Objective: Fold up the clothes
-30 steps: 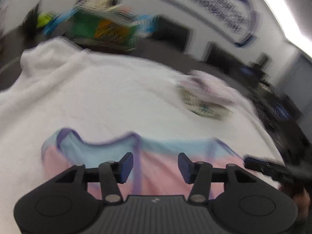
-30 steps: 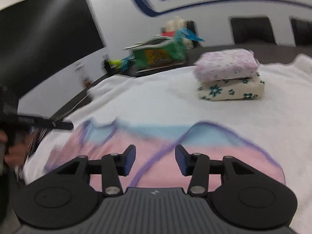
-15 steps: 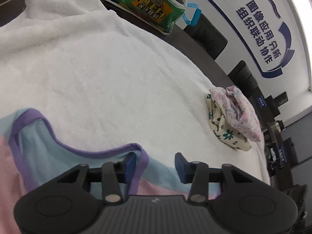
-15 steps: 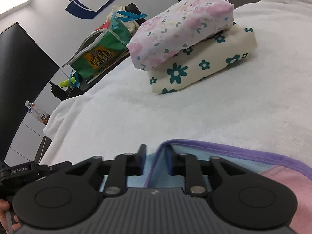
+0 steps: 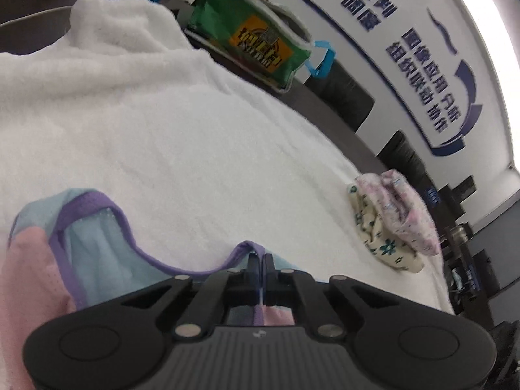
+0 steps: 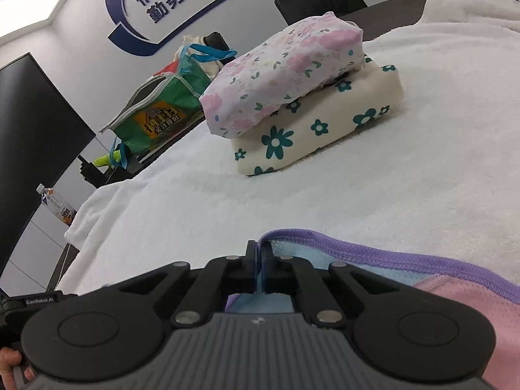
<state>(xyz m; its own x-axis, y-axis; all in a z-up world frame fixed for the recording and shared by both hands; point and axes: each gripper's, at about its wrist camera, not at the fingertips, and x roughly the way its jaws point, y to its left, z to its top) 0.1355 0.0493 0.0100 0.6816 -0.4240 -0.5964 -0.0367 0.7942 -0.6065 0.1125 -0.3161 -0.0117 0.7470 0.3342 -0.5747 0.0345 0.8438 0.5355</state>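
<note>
Tongs (image 5: 260, 261) newly clamped on vest (image 5: 97, 237) straps.

Bright ceiling light, fisheye-curved edges, slight blur

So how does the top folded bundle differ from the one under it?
The top bundle is white with pink blossoms; the bottom bundle is cream with teal flowers. The top one sits skewed, overhanging the bottom one's edge, and looks puffier; the bottom lies flat on the towel. Both are folded.
</note>
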